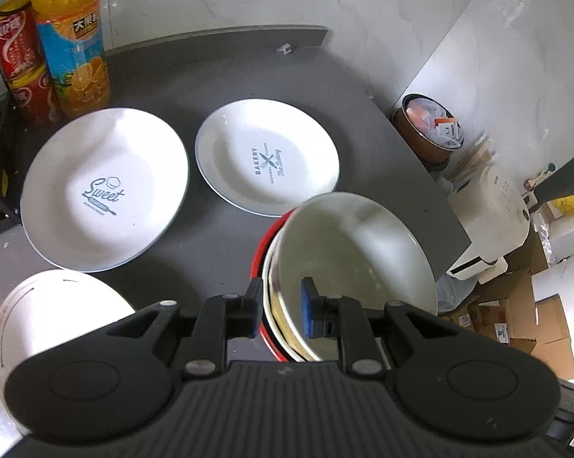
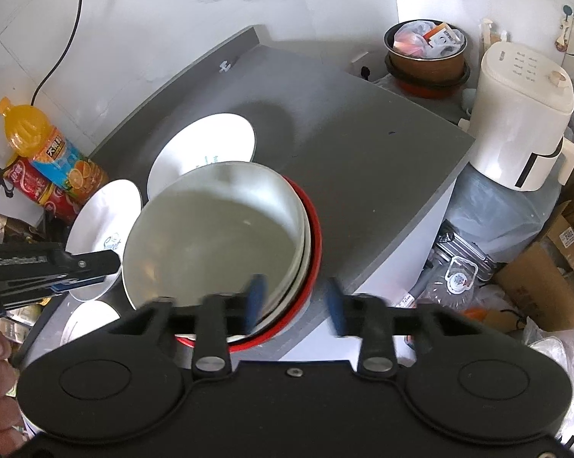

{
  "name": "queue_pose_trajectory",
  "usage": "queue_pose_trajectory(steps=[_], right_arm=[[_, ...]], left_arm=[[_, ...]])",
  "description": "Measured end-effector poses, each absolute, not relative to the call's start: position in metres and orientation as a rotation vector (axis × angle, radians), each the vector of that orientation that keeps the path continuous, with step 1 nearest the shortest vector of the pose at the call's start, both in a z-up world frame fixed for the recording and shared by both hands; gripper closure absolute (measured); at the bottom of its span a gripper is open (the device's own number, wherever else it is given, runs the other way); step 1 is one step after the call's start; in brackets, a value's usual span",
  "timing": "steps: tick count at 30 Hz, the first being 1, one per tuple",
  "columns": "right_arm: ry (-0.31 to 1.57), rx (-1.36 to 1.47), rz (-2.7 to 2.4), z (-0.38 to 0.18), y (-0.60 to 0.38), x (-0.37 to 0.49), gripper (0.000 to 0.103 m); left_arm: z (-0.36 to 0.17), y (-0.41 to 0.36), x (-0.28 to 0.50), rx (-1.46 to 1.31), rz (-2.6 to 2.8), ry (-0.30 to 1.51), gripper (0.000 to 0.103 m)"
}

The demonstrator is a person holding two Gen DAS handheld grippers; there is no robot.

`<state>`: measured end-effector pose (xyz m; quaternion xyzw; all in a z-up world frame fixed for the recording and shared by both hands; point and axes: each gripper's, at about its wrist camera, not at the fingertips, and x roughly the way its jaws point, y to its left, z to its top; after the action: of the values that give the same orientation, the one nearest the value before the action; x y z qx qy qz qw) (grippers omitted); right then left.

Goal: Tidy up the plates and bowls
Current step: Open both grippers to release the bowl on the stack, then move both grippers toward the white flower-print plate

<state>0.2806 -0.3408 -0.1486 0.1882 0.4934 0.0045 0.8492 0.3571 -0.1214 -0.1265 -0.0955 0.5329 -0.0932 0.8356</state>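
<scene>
A stack of nested bowls (image 1: pixel 355 252), white ones inside a red one, sits near the grey table's right edge; it also shows in the right wrist view (image 2: pixel 218 229). My left gripper (image 1: pixel 281 305) straddles the stack's near rim, one finger outside, one inside, seemingly clamped on it. My right gripper (image 2: pixel 296 301) is open, its left finger over the stack's rim, its right finger clear of it. Two white printed plates lie flat on the table: "Sweet" (image 1: pixel 103 191) and "Bakery" (image 1: pixel 267 156). Another white dish (image 1: pixel 57 316) lies at the near left.
An orange juice bottle (image 1: pixel 71 38) and red cans (image 1: pixel 19 61) stand at the table's back left. Beyond the table's right edge (image 2: pixel 432 206) are a white kettle-like appliance (image 2: pixel 523 114), a brown pot with packets (image 2: pixel 426 53), and cardboard boxes (image 2: pixel 546 278) below.
</scene>
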Motion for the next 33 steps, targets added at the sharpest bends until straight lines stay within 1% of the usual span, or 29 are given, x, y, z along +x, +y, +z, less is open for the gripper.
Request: queue_pose_trajectory(steps=[2,10,13,16,22,24,26,30,31,32,33], right_arm=[[1.042,0.396,0.008,-0.151,-0.342,0.281,0.090],[1.063,0.390,-0.005,-0.159,-0.340,0.276,0.090],[1.056,0.415,-0.019,-0.153,-0.341,0.274,0.088],[1.032,0.426,-0.016,-0.144,-0.339,0.273,0.079],[1.012,0.397,0.031,-0.132,-0.318,0.277,0.078],[1.006,0.384,0.055,-0.128,-0.308,0.278,0.075],[1.000,0.364,0.081,-0.125,-0.296,0.280,0.070],[1.002,0.356,0.135,-0.119,-0.271,0.282,0.069],[1.002,0.356,0.147,-0.118,-0.265,0.283,0.069],[1.003,0.354,0.159,-0.116,-0.259,0.283,0.067],[1.005,0.351,0.172,-0.115,-0.253,0.283,0.065]], left_arm=[[-0.124,-0.117,0.356,-0.213,-0.198,1.122,0.085],[-0.124,-0.096,0.346,-0.252,-0.170,1.121,0.083],[-0.127,-0.087,0.344,-0.267,-0.155,1.125,0.083],[-0.130,-0.076,0.340,-0.280,-0.135,1.127,0.083],[-0.135,-0.051,0.333,-0.316,-0.091,1.133,0.083],[-0.136,-0.041,0.331,-0.325,-0.079,1.132,0.083],[-0.136,-0.031,0.328,-0.333,-0.060,1.127,0.083],[-0.133,-0.008,0.321,-0.351,-0.017,1.111,0.082],[-0.132,-0.002,0.320,-0.352,-0.005,1.108,0.082],[-0.131,0.003,0.318,-0.350,0.006,1.105,0.077],[-0.130,0.008,0.316,-0.347,0.015,1.099,0.070]])
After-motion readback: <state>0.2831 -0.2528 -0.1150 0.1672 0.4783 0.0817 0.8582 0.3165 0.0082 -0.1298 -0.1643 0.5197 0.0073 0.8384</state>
